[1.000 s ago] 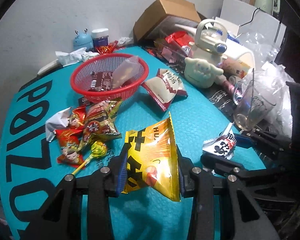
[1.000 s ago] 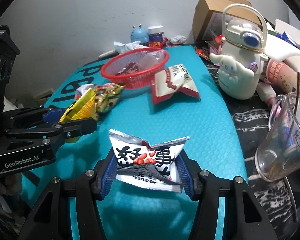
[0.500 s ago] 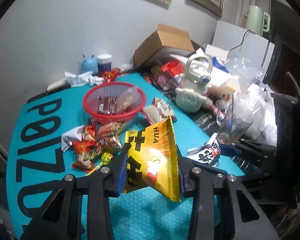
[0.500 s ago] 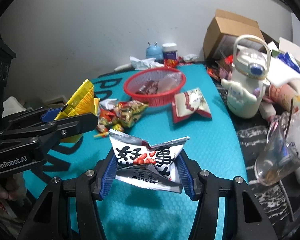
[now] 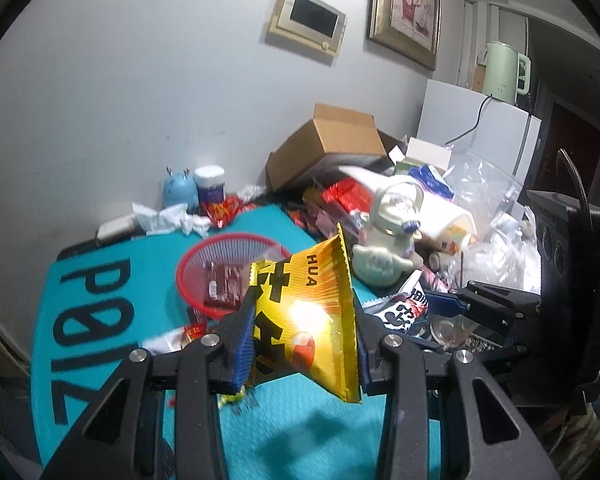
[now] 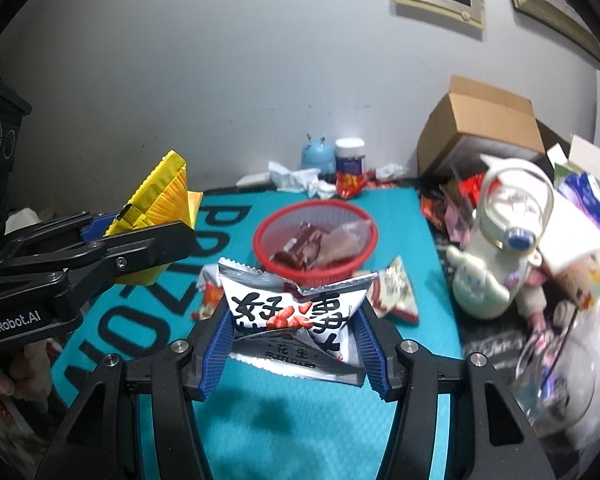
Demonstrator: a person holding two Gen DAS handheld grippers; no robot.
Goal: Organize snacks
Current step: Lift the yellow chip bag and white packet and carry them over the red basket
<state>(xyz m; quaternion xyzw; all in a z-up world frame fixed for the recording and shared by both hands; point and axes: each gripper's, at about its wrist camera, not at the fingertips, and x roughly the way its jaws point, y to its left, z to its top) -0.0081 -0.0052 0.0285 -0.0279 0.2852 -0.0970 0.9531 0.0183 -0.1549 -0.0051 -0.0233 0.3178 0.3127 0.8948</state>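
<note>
Both pairs of jaws are clenched on packets. The left gripper [image 5: 302,354] pinches a yellow snack bag [image 5: 306,316] across its middle, so the bag stands up between the blue pads and fills the centre of the left wrist view. The right gripper [image 6: 292,354] squeezes a white peanut packet [image 6: 296,312] by its two sides, and the packet buckles a little at the centre of the right wrist view. Both packets hang above the teal mat [image 6: 300,432], clear of it.

Going left to right in the right wrist view: the left gripper with its yellow bag sits at the left edge, a few loose wrappers [image 6: 209,300] lie on the mat left of centre, the red basket [image 6: 362,258] stands behind the white packet at centre, a red-and-white pouch [image 6: 394,292] lies just beside the basket at its lower right, and a white cartoon bottle [image 6: 496,256] stands at the right among clutter. The basket already holds a dark bar and a clear wrapped item.

The step in hand looks like carrying both packets to the basket. To do it well, bring one gripper over the basket at a time so the two do not crowd each other, lower until the packet is inside the rim, then let go. The yellow bag is tall; tip it flat as it goes in, or it may lean out over the low rim. Keep the right gripper away from the glass [image 6: 556,368] at lower right.
</note>
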